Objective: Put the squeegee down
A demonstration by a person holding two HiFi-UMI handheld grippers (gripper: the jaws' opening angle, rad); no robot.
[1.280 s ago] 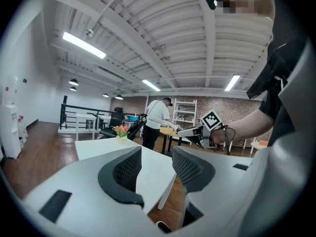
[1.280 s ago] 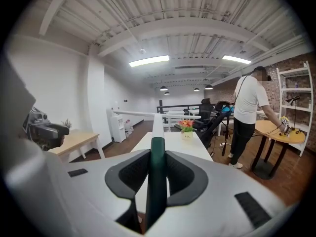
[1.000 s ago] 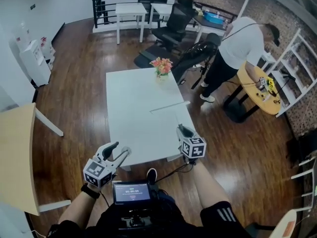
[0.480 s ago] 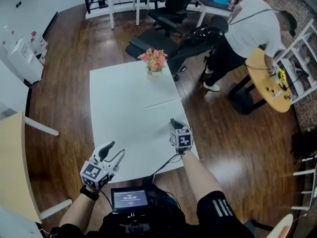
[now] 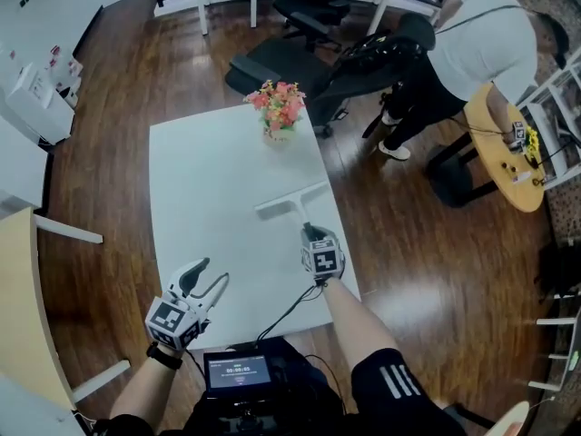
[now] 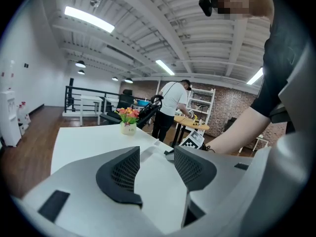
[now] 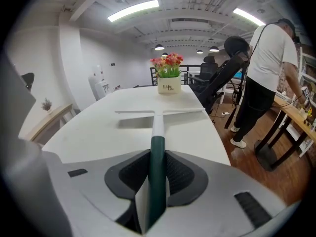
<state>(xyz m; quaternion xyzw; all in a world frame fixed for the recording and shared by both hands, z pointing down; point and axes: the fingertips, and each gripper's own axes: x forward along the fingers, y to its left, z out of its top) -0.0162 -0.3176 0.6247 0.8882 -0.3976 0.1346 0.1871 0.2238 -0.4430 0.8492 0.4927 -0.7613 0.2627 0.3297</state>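
The squeegee (image 5: 292, 203) has a dark green handle, a white shaft and a long white blade. My right gripper (image 5: 312, 241) is shut on the handle over the right front part of the white table (image 5: 204, 180). In the right gripper view the squeegee (image 7: 157, 125) runs straight out from between the jaws of the right gripper (image 7: 157, 169), with its blade crosswise close over the tabletop and a shadow under it. My left gripper (image 5: 211, 276) stands open at the table's front left edge. The left gripper (image 6: 155, 168) has nothing between its jaws.
A small pot of flowers (image 5: 277, 109) stands at the table's far end. A person in a white shirt (image 5: 490, 39) bends over a round wooden table (image 5: 504, 175) at the right. Office chairs (image 5: 304, 12) stand beyond. A pale wooden table (image 5: 23, 298) is at the left.
The right gripper has tipped the squeegee forward and down toward the tabletop, so its shaft and blade now show lying flatter. The left gripper has hardly moved.
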